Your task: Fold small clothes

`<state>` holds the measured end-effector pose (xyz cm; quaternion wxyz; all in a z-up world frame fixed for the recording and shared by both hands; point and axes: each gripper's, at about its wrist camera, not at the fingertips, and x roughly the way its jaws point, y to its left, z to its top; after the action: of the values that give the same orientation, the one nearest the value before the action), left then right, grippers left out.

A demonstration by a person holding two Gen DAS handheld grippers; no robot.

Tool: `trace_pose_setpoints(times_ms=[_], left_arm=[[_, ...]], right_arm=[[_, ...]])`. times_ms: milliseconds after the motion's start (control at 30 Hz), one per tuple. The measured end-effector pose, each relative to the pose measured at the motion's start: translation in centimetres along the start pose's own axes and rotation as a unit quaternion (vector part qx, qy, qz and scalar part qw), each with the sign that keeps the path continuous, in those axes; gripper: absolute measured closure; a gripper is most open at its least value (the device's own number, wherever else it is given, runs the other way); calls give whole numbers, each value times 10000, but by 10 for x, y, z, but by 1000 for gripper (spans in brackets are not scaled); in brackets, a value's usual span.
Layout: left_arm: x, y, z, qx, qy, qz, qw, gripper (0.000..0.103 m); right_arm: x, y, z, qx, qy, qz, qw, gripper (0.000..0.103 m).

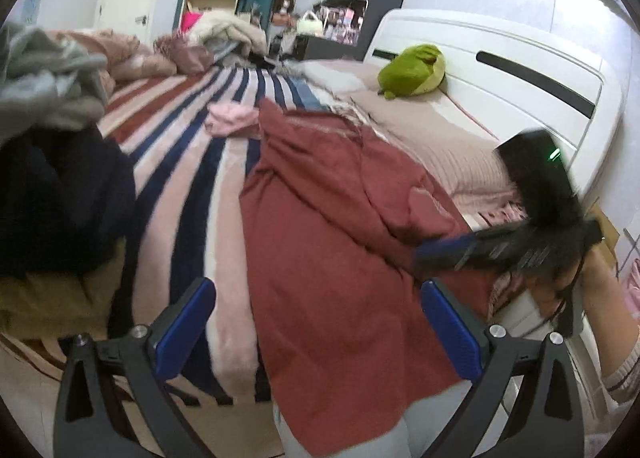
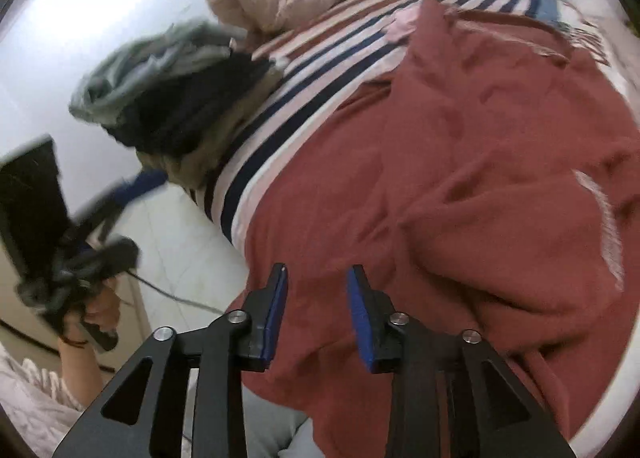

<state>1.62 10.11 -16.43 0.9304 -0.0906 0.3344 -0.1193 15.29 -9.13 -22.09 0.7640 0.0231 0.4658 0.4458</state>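
Both the left gripper and right gripper hover, jaws spread and empty, above the red garment.

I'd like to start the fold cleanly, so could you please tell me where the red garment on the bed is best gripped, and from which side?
Grip the red garment at its near hem, where it drapes over the bed's front edge. That edge hangs free, so open jaws can close on it from the person's side. Both the left gripper and right gripper are open above it; the wrinkled middle offers no clean edge.
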Motion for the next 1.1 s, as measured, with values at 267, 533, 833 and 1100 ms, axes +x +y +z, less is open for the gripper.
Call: trace_pose_setpoints(times_ms=[267, 533, 833, 1100], left_arm=[[57, -52, 7, -167, 612, -938, 9936, 2], [70, -104, 37, 361, 442, -768, 9954, 2], [61, -70, 36, 121, 363, -511, 9980, 2], [25, -21, 29, -199, -115, -307, 9993, 2]], right_arm=[[-113, -58, -48, 539, -1183, -925, 9872, 48], [-54, -110, -39, 1043, -974, -375, 9890, 45], [-31, -102, -22, 1046, -1240, -140, 9867, 84], [-35, -6, -14, -613, -1326, 60, 9893, 101]])
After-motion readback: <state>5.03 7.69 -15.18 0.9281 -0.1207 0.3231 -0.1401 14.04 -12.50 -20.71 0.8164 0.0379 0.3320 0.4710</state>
